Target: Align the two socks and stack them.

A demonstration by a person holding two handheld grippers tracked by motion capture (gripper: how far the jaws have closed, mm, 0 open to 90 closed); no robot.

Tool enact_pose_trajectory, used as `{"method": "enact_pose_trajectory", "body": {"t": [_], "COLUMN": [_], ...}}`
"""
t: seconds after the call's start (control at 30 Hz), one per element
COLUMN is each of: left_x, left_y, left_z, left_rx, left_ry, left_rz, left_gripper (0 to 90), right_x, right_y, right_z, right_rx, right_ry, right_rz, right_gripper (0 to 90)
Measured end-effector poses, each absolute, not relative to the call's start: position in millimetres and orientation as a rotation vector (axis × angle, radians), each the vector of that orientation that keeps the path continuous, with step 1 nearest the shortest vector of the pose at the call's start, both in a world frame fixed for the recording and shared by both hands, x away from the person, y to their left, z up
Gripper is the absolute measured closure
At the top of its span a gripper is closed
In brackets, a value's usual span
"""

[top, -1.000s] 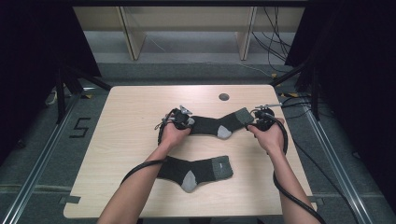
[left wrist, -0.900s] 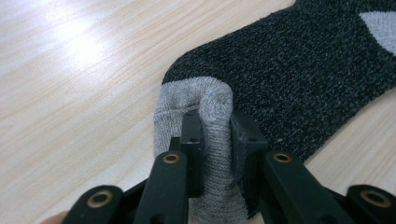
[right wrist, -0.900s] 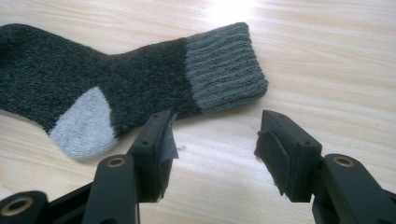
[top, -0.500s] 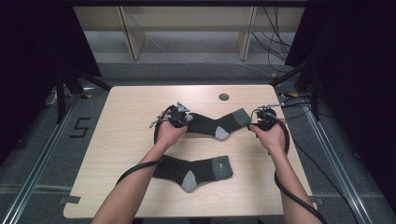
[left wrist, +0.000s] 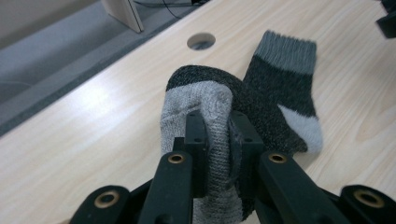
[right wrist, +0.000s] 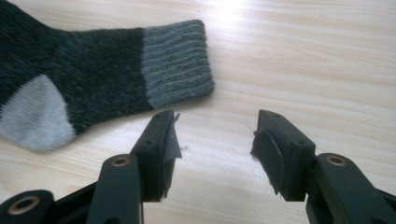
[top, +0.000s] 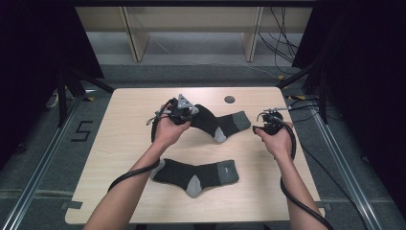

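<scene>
A: Starting at the left, what has the left gripper (top: 184,113) got?

B: Its fingers (left wrist: 198,135) are closed tight on the grey toe of the far sock (top: 218,122), with the knit bunched up between the pads. In the left gripper view the toe end is lifted and folded over, while the leg and ribbed cuff lie flat on the counter (top: 129,139) beyond.

A: So the whole sock isn't off the wood?

B: No. In the high view the toe end is raised at the gripper, and the heel and cuff rest on the counter toward the right, near the round hole (top: 230,99).

A: And the other sock?

B: The near sock (top: 196,173) lies flat by the counter's front edge, well apart from both grippers, just right of the person's left forearm.

A: The right side?

B: The right gripper (top: 268,125) sits just beside the far sock's cuff. Its fingers (right wrist: 161,144) stand wide apart with bare wood between them, holding nothing; the cuff lies just past the left one.
</scene>
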State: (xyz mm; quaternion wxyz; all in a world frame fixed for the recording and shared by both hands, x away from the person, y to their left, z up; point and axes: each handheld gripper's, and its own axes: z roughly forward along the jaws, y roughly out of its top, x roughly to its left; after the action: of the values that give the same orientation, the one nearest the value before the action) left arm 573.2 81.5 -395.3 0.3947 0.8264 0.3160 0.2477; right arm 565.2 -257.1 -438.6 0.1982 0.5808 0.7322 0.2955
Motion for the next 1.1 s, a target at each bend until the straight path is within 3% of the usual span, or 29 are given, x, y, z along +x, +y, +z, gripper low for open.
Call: {"method": "enact_pose_trajectory", "body": {"t": [0.37,1.1], "left_x": [558,520], "left_y": [78,66], "left_z": [-348,-277], "left_rx": [2.053,1.935], "left_ry": [0.738,0.611], "left_rz": [0.663,0.574], "left_gripper": [79.6,79.5], "right_x": [556,547], "right_y": [-258,-269], "right_z": [-442,-437], "right_rx": [1.662,1.633], "right_ry": [2.046,2.035], "right_rz": [0.829,0.861], "right_gripper": [47.6,46.7]}}
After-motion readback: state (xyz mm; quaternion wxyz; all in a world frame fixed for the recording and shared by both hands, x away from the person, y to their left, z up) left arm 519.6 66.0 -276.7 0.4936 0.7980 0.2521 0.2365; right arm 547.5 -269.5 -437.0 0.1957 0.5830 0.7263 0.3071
